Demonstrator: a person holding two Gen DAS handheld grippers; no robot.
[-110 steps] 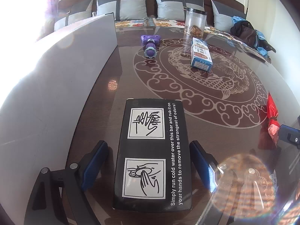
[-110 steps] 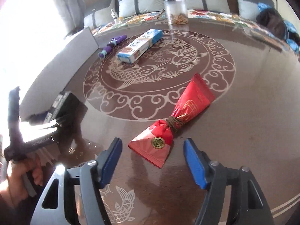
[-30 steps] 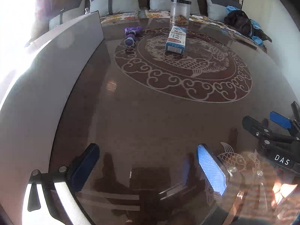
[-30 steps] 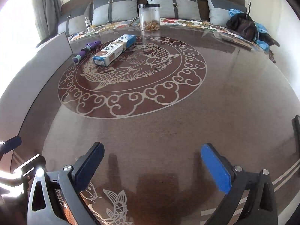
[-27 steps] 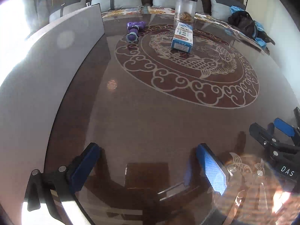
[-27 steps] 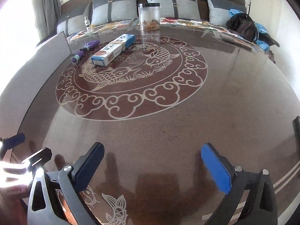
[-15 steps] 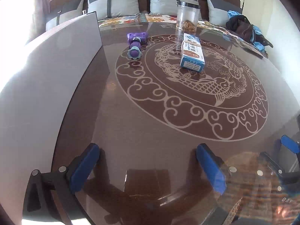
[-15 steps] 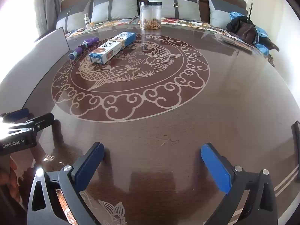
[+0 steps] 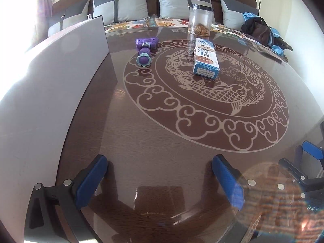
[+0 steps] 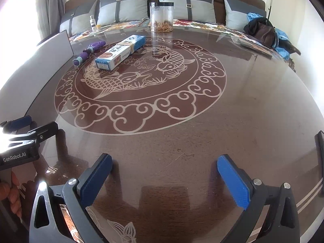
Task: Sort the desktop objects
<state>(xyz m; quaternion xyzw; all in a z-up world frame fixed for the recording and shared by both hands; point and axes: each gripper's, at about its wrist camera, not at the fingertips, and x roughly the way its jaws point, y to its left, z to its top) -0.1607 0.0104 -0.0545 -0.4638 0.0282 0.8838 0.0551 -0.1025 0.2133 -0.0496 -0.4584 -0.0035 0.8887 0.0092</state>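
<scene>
1. Desk (image 9: 154,141): a wide dark brown glossy top is seen in both views, with a pale fish-and-cloud medallion (image 10: 139,93) set into its far half.
2. Sofa (image 10: 125,6): a brown-backed seat with grey cushions is found beyond the far edge of the desk, and a dark bag (image 9: 261,32) with blue cloth is seen at its right end.
3. Grey board (image 9: 52,85): a flat pale panel is seen along the left side of the desk, partly washed out by strong light from the left.
4. Left tongs (image 9: 160,180): they are held low over the near bare part of the desk, spread wide, with nothing between the blue pads (image 9: 91,182). In the right wrist view they are seen at the left edge (image 10: 24,129), with fingers of a hand (image 10: 12,194) below them.
5. Right tongs (image 10: 164,180): they are likewise spread wide and empty above bare desk; part of them is seen at the right edge of the left wrist view (image 9: 303,162).
6. Clear jar (image 10: 161,17): it stands upright with a black lid at the far edge of the desk, with brownish contents at the bottom.
7. Blue and white box (image 9: 205,58): it lies flat on the medallion, in front of the jar and well apart from both tongs.
8. Purple toy (image 9: 144,51): it lies just left of the box, near the far end of the grey board.
9. Small white bottle (image 10: 93,22): it stands on the sofa seat, far left.
</scene>
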